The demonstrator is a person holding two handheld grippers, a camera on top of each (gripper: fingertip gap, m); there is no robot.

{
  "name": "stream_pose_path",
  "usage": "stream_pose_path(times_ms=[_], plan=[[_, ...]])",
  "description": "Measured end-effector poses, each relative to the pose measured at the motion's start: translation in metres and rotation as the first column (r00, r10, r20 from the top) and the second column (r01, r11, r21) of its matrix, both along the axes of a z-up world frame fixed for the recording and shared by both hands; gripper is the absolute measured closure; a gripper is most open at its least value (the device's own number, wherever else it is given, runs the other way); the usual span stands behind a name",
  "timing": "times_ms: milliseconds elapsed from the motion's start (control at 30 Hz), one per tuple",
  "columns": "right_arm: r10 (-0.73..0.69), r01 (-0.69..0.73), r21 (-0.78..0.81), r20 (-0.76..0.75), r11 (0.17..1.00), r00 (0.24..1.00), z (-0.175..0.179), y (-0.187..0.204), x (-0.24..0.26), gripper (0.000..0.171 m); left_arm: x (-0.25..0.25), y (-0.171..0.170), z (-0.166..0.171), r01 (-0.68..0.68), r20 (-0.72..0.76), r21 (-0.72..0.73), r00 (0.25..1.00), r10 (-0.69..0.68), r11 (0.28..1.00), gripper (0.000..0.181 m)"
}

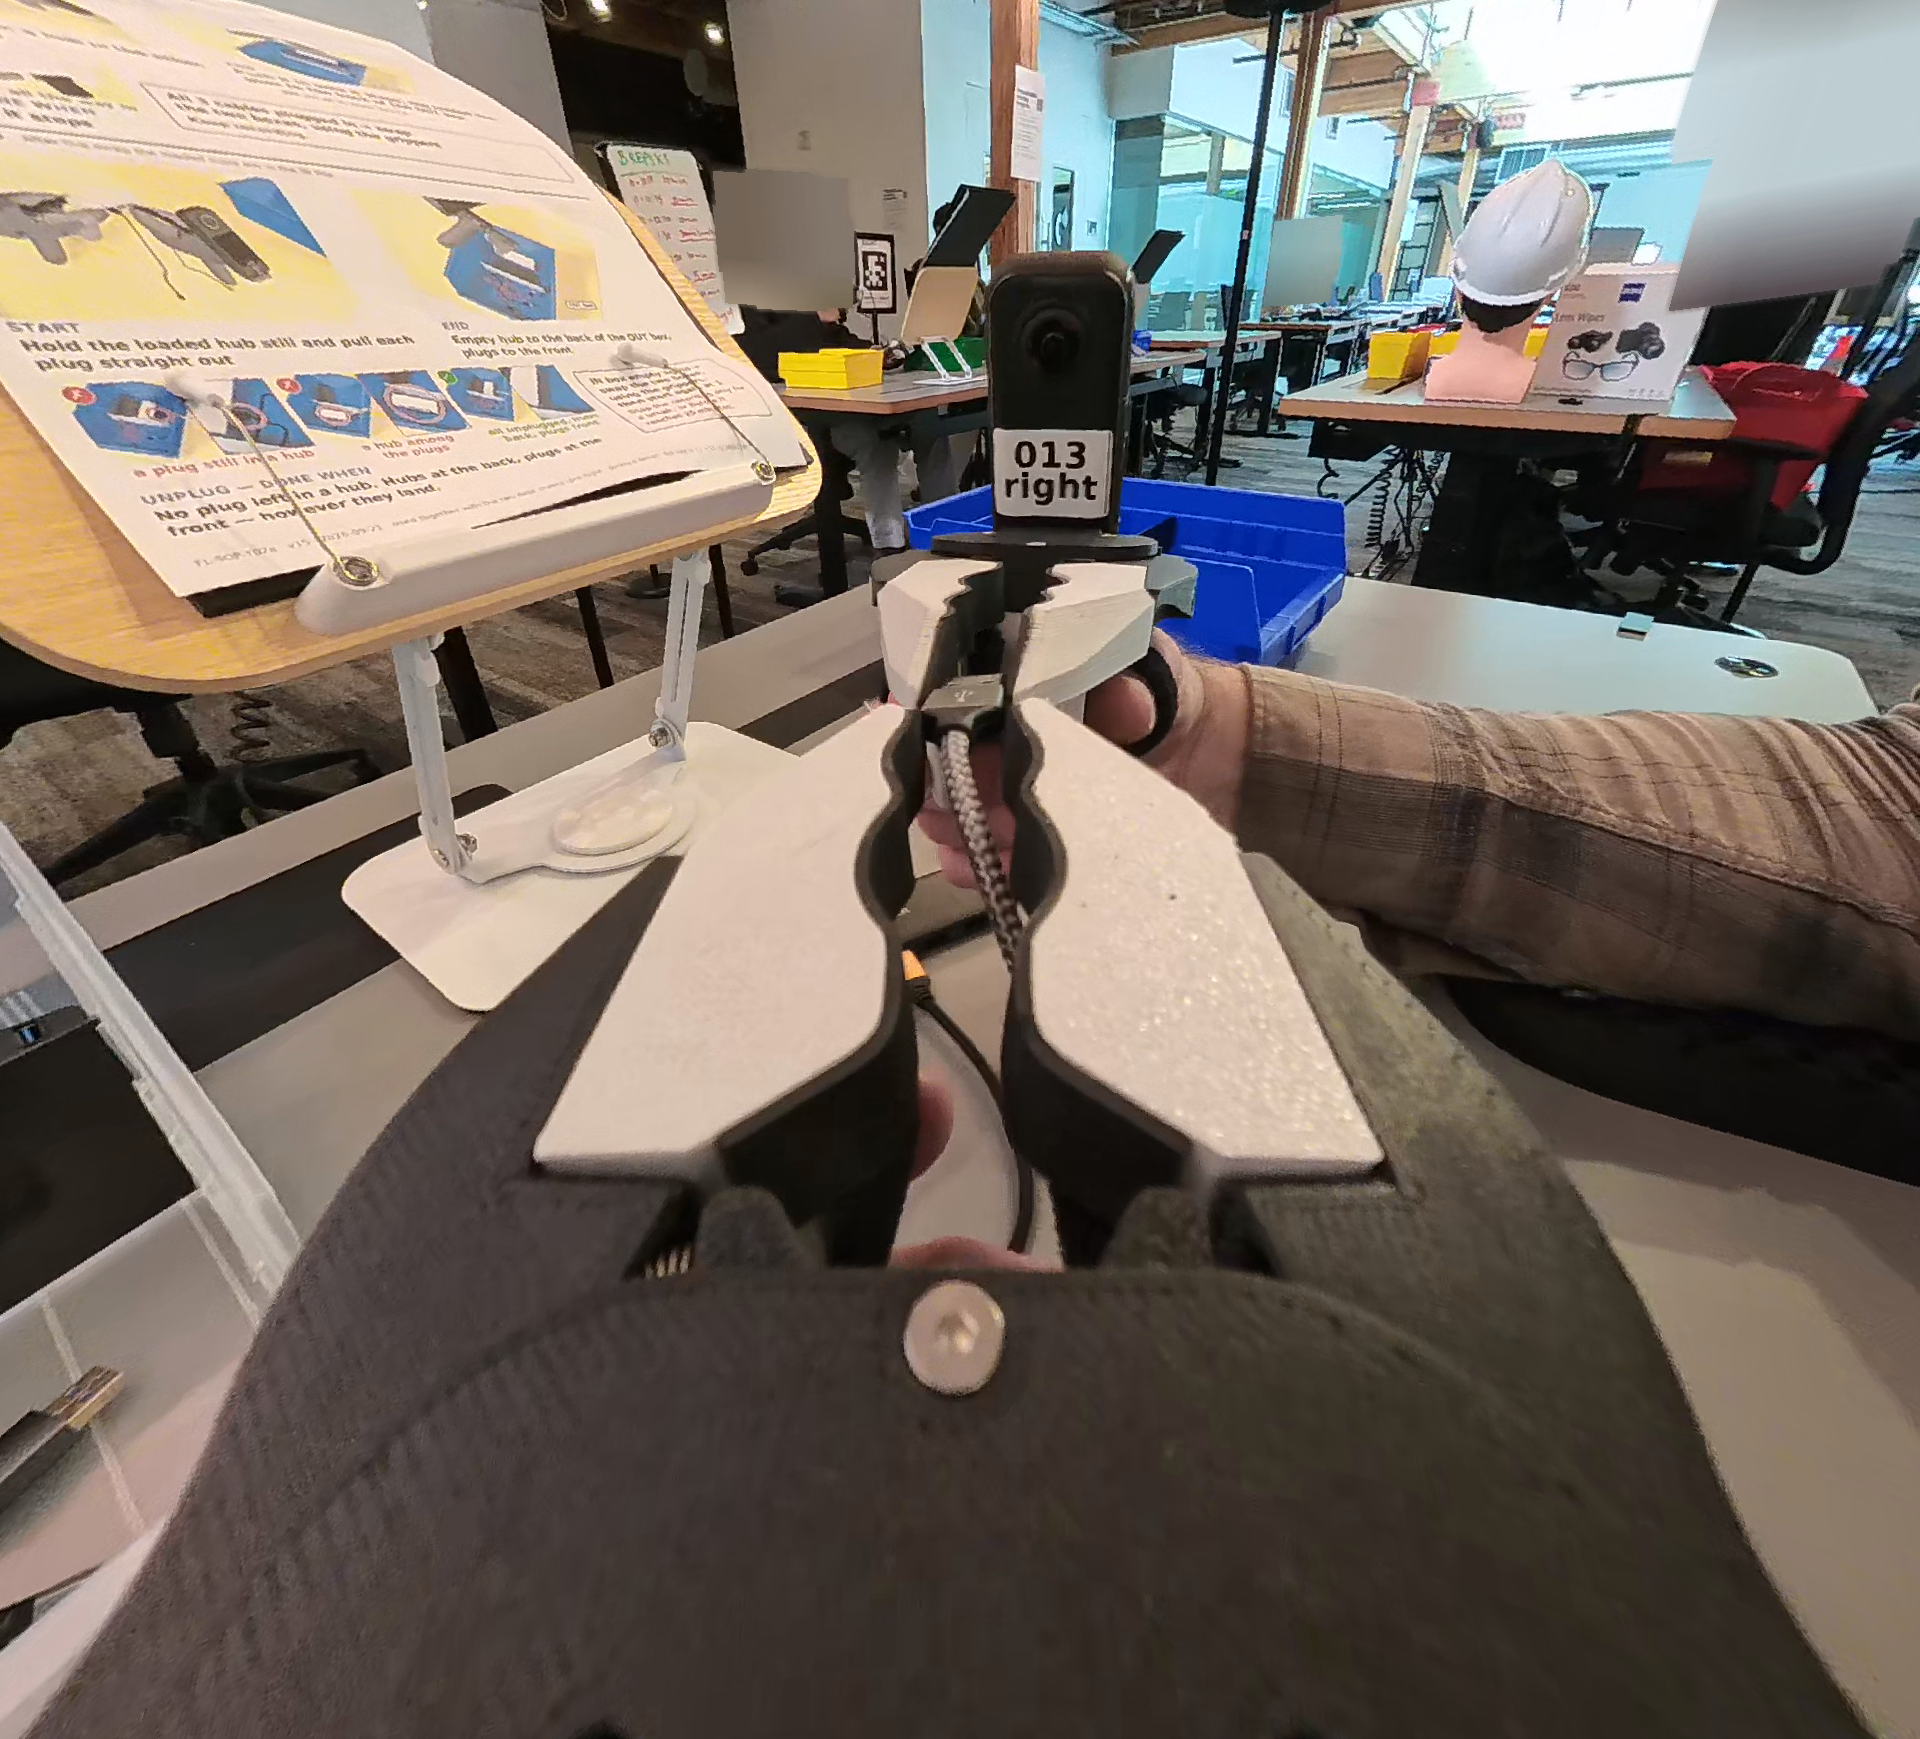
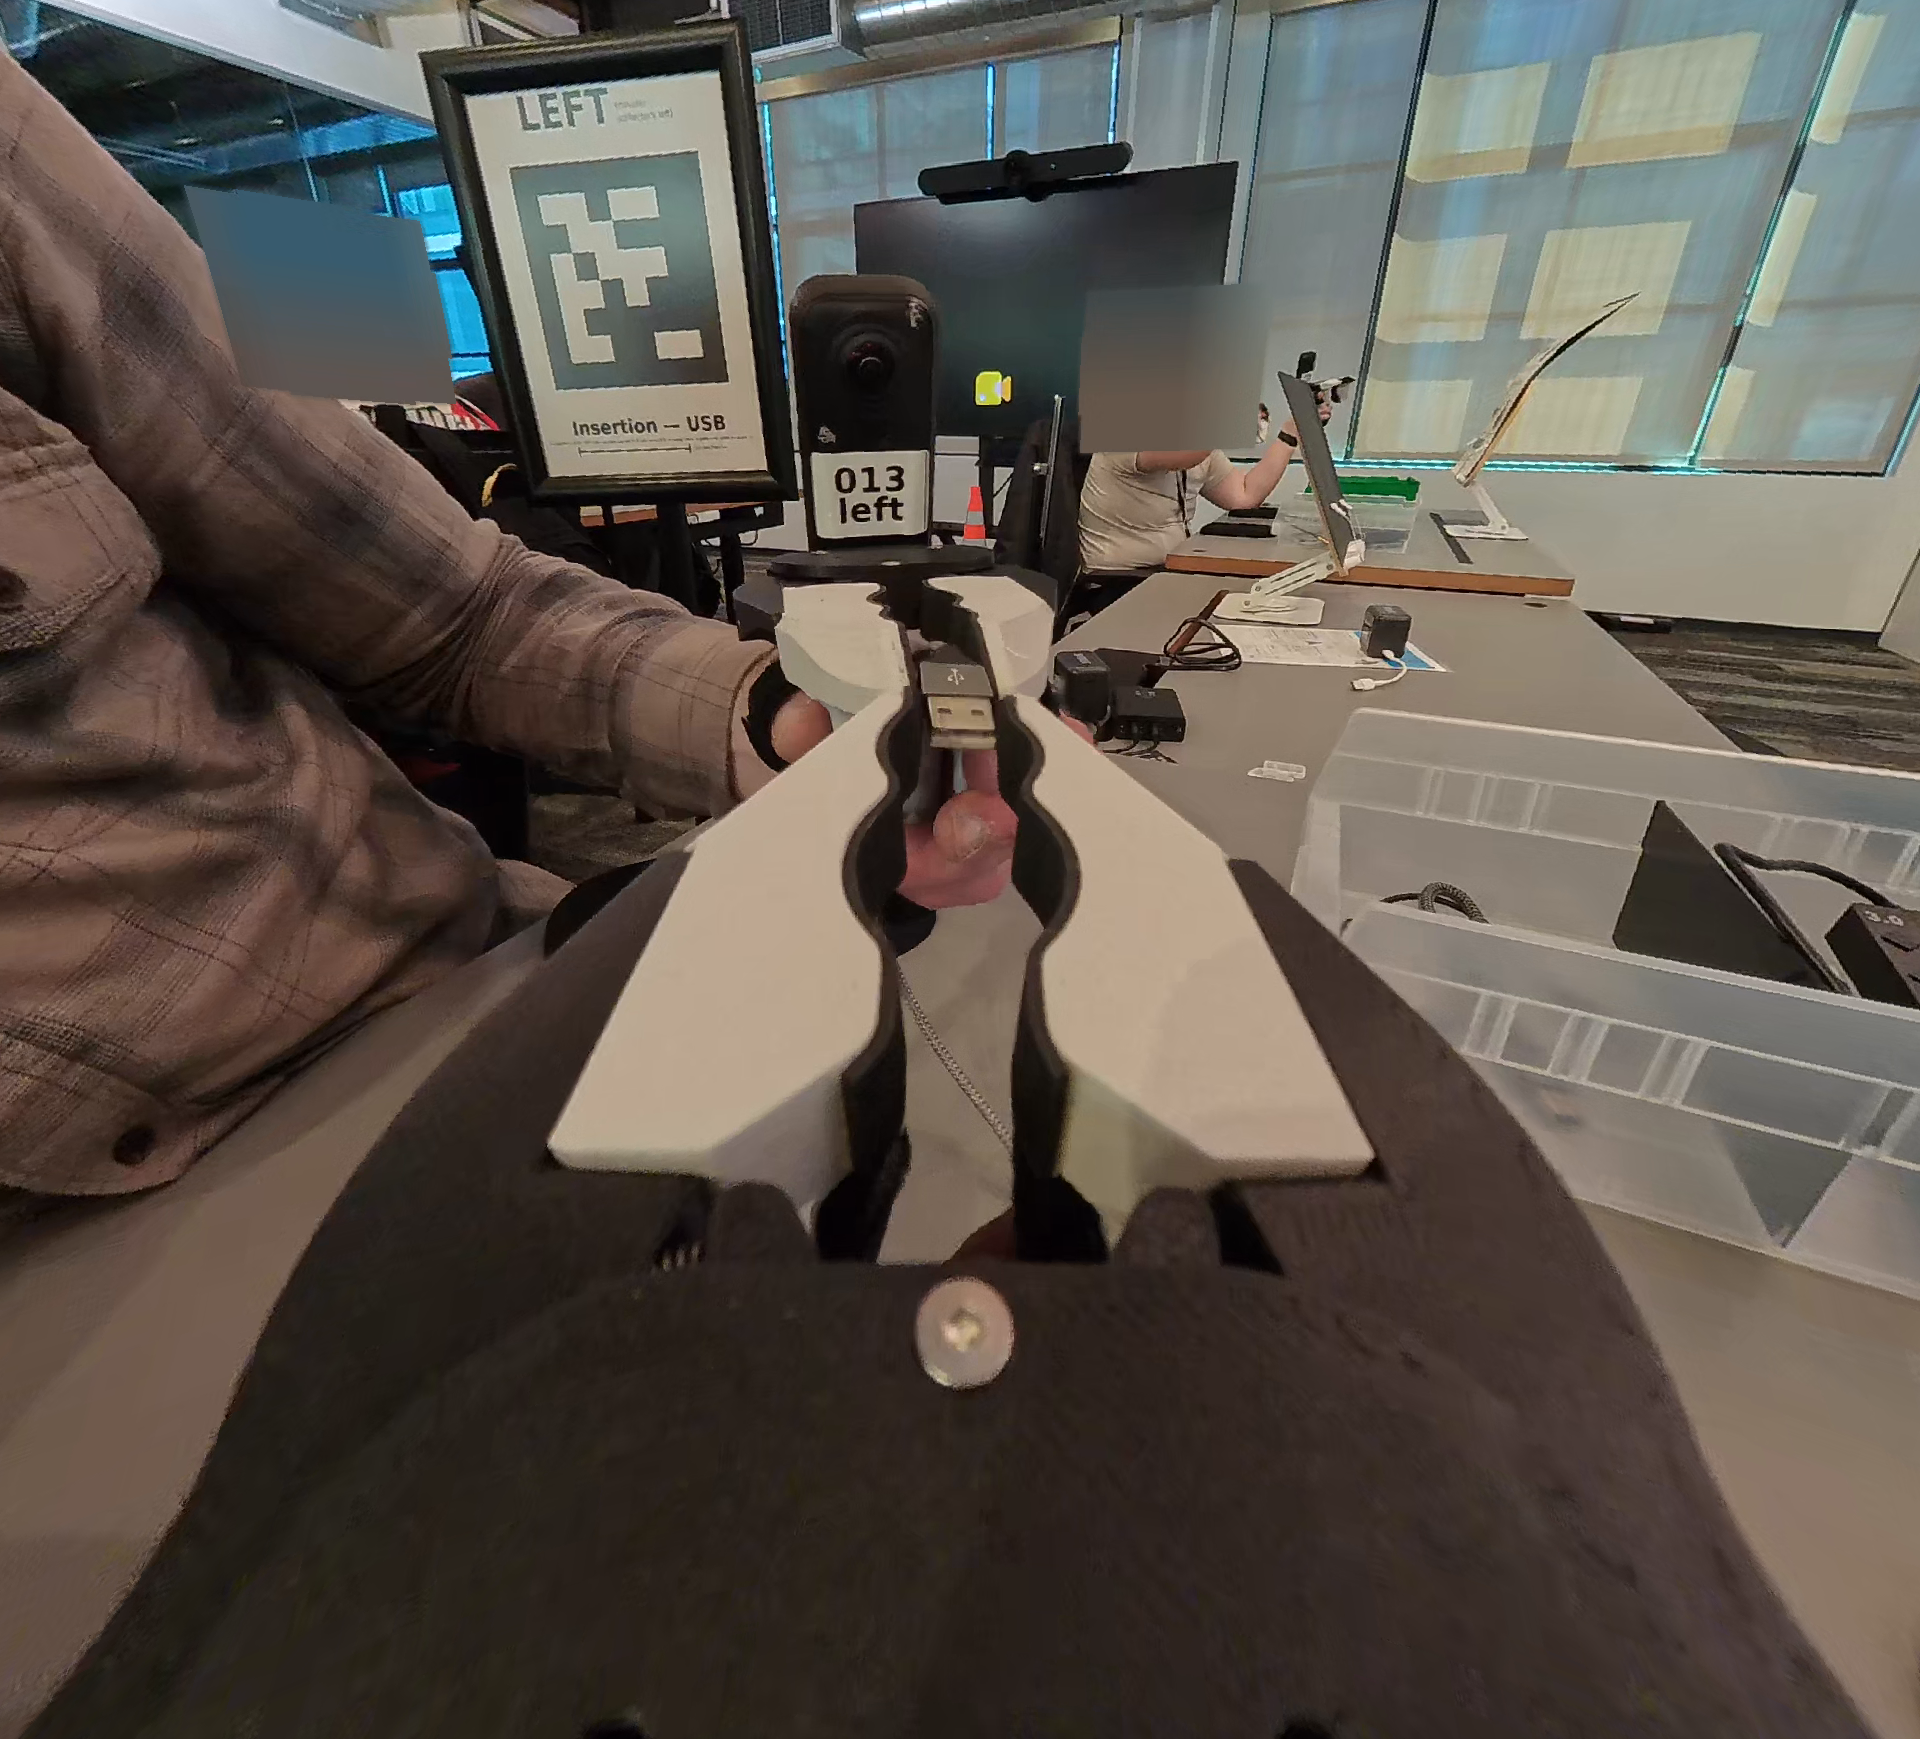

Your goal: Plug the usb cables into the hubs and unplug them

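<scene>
The two grippers face each other, tip to tip, above the grey table [image 1: 1558, 650]. A black USB plug [image 1: 961, 695] sits between my left gripper's [image 1: 966, 718] fingertips, and its braided cable [image 1: 987, 858] runs back between the fingers. In the right wrist view the plug's metal end [image 2: 961, 719] points at the camera and lies between my right gripper's [image 2: 958, 715] tips. Both grippers look shut on the plug. The right gripper [image 1: 982, 640] shows beyond it in the left wrist view, the left gripper [image 2: 940, 619] in the right wrist view. A black hub [image 2: 1870, 951] lies in a clear bin [image 2: 1558, 993].
An instruction sheet on a white stand [image 1: 416, 339] stands at the left, with a blue bin [image 1: 1268, 567] behind the grippers. Another clear bin [image 1: 156, 1118] holds a loose plug [image 1: 62, 1409]. A framed marker sign [image 2: 613, 266] and small black devices [image 2: 1132, 713] are nearby. My two grippers' fingertips are within a few centimetres of each other.
</scene>
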State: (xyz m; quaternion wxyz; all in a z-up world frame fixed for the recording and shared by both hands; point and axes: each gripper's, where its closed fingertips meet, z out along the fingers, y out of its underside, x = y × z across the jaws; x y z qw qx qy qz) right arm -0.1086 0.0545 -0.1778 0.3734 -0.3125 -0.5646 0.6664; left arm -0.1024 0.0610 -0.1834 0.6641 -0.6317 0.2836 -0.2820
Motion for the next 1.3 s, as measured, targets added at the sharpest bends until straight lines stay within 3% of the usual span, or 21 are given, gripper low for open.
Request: stream_pose_path(times_ms=[100,400,667,800,1000,1200,1300], plan=[[-0.027,0.027,-0.006,0.001,1.0,1.0,0.0,0.006,0.0,0.151,-0.005,0.002,0.001,-0.02,0.003,0.003,1.0,0.02,1.0,0.168],[-0.102,0.1,0.046,0.041,0.994,0.994,-0.004,0.019,0.003,0.154,-0.017,0.007,-0.002,-0.072,-0.025,-0.01,0.997,0.071,0.997,0.168],[-0.254,0.209,0.278,0.137,0.938,0.957,-0.013,0.027,0.003,0.146,-0.03,0.013,-0.01,-0.126,-0.198,-0.007,0.973,0.122,0.992,0.168],[-0.468,0.281,0.506,0.291,0.815,0.835,-0.047,0.064,0.023,0.138,-0.041,0.018,-0.012,-0.152,-0.202,-0.01,0.968,0.147,0.988,0.168],[-0.605,0.233,0.618,0.501,0.75,0.618,-0.094,0.099,0.059,0.114,-0.049,0.028,-0.024,-0.157,-0.207,-0.035,0.967,0.147,0.987,0.168],[-0.61,0.152,0.6,0.708,0.785,0.355,-0.152,0.117,0.102,0.111,-0.047,0.033,-0.036,-0.145,-0.21,-0.054,0.969,0.13,0.988,0.168],[-0.586,0.143,0.571,0.759,0.808,0.283,-0.171,0.12,0.113,0.108,-0.046,0.035,-0.042,-0.139,-0.21,-0.067,0.97,0.122,0.988,0.168]])
